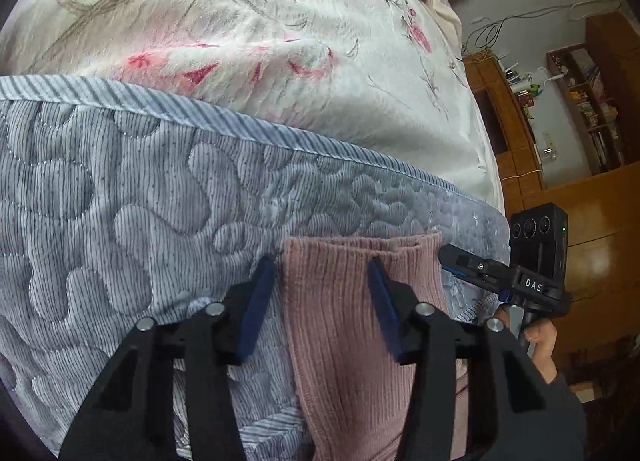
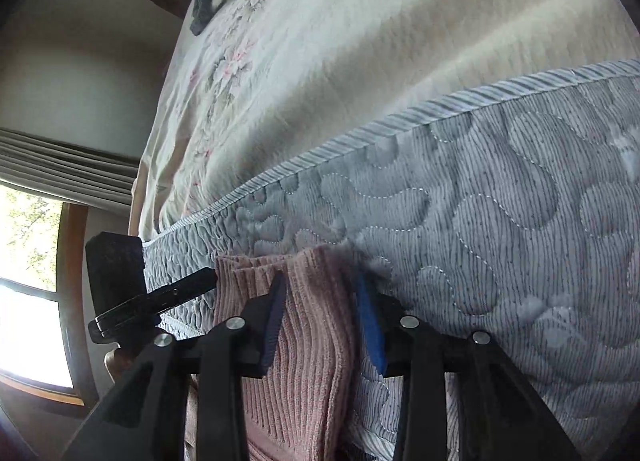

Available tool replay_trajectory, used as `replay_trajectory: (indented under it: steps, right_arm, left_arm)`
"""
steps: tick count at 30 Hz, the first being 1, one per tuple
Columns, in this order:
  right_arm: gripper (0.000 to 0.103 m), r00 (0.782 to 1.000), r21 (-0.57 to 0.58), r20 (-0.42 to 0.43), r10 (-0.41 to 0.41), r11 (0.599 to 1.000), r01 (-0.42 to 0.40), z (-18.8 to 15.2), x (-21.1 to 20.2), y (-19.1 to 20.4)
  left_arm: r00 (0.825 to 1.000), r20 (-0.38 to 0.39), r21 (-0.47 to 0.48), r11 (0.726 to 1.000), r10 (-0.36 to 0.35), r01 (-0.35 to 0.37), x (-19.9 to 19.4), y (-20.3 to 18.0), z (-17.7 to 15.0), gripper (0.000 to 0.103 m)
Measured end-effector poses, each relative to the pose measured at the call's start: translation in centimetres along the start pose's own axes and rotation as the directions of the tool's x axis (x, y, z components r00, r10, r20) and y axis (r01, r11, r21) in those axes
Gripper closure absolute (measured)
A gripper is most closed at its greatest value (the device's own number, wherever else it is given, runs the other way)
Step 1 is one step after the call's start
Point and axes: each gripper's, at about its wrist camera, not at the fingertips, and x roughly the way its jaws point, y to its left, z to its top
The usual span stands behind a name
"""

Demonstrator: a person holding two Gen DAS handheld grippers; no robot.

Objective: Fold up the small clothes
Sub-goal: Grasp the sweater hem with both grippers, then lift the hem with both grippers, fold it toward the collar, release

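Pink ribbed garment (image 1: 352,325) is lying partly folded on the quilt (image 1: 120,201), both grippers (image 1: 320,301) (image 2: 320,317) hovering spread, folding unfinished.

A dusty-pink ribbed knit garment (image 1: 352,325) is laid flat on the quilt, folded double at its far edge, between the left tongs' (image 1: 320,301) blue pads and the right tongs' (image 2: 320,313).

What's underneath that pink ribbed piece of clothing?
The pink ribbed garment lies on a grey quilted pad, which shows on both sides of it. That pad rests on a floral bedspread. Whatever sits directly beneath the garment's middle is covered.
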Motion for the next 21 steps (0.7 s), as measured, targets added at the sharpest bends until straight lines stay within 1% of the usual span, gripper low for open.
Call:
replay_trajectory:
  steps: [1,2,4,5,9,13,17,18,21]
  right_arm:
    - [0.066,1.000,-0.011,-0.004,-0.007,1.000,0.007,0.0,0.1,0.2]
    - [0.068,1.000,-0.027,-0.011,-0.016,1.000,0.015,0.0,0.2,0.5]
    - [0.086,0.999,-0.064,-0.010,-0.044,0.997,0.043,0.0,0.1,1.2]
    - [0.091,0.999,-0.082,0.001,-0.053,0.995,0.053,-0.2,-0.3,1.5]
    - [0.092,0.997,-0.129,0.048,-0.053,0.990,0.059,-0.9,-2.8,3.0]
    - [0.093,0.996,-0.174,0.088,-0.011,0.984,0.027,-2.4,-6.5,5.2]
    - [0.093,0.993,-0.223,0.112,0.048,0.975,-0.022,-5.7,-10.5,7.8]
    - [0.093,0.992,-0.238,0.116,0.056,0.971,-0.027,-6.8,-11.4,8.5]
    - [0.093,0.990,-0.267,0.117,0.073,0.963,-0.040,-10.3,-13.3,10.3]
  left_arm:
    - [1.000,-0.010,0.007,1.000,0.009,-0.009,0.3,-0.1,0.1,0.085]
    - [0.999,-0.011,0.017,0.999,0.032,-0.032,0.4,-0.2,0.2,0.093]
    - [0.999,0.008,0.016,0.999,0.045,-0.045,0.2,-0.1,0.3,0.096]
    - [0.999,0.024,0.014,0.999,0.048,-0.048,-0.2,-0.1,0.3,0.097]
    - [0.996,0.084,0.073,0.997,0.031,-0.037,-2.8,-2.0,-0.6,0.098]
    - [0.991,0.133,0.150,0.989,-0.018,-0.003,-7.3,-5.0,-2.1,0.098]
    - [0.990,0.137,0.239,0.971,-0.035,0.001,-11.0,-8.6,-4.9,0.098]
    - [0.990,0.137,0.265,0.964,-0.037,-0.001,-11.8,-9.7,-5.9,0.098]
    - [0.991,0.130,0.319,0.948,-0.033,-0.010,-14.4,-11.4,-9.3,0.098]
